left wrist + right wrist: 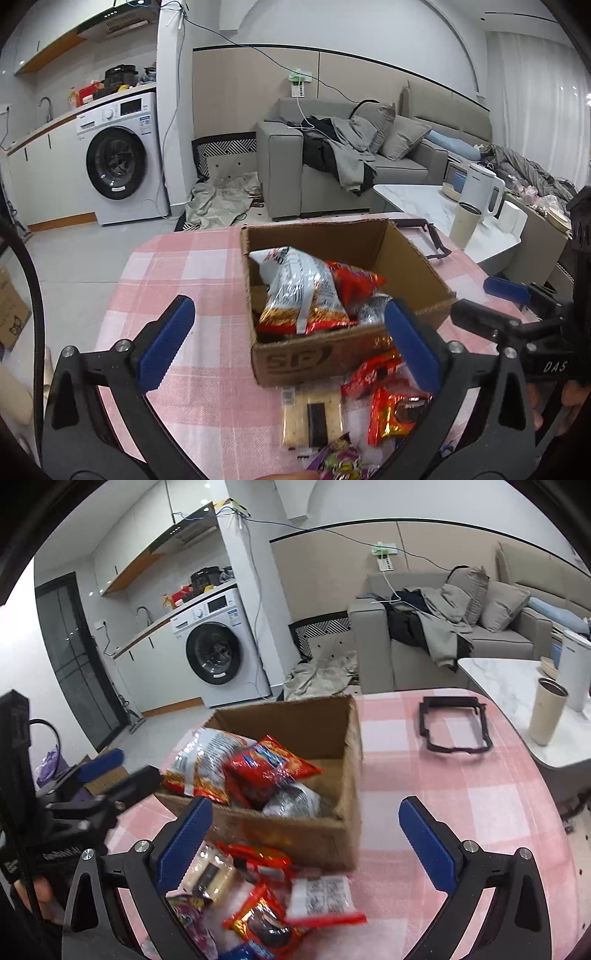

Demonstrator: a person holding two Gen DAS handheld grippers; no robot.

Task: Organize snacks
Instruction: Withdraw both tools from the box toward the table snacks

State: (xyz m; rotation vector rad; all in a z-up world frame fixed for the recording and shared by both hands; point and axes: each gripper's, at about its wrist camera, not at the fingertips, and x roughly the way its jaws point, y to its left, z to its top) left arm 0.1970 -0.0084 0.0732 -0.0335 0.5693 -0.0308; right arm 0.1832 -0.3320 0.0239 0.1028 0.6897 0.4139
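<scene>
An open cardboard box [410,258] [332,834] stands on the pink checked tablecloth [192,266] [443,782]. It holds a silver and red snack bag [303,291] [207,760] and a red snack bag [354,284] [269,768]. Loose snacks lie in front of the box: a cracker pack [310,417] [208,875], red packets [395,413] [266,923] and a purple packet [340,461]. My left gripper [291,343] is open and empty, above the box's near edge. My right gripper [306,842] is open and empty, above the loose snacks. Each gripper shows in the other's view.
A black plastic frame [454,723] [432,236] lies on the cloth beyond the box. A white side table [517,686] with a beige cup [546,712] and white kettle [484,192] stands to the right. A grey sofa [332,162] and washing machine [118,162] are behind.
</scene>
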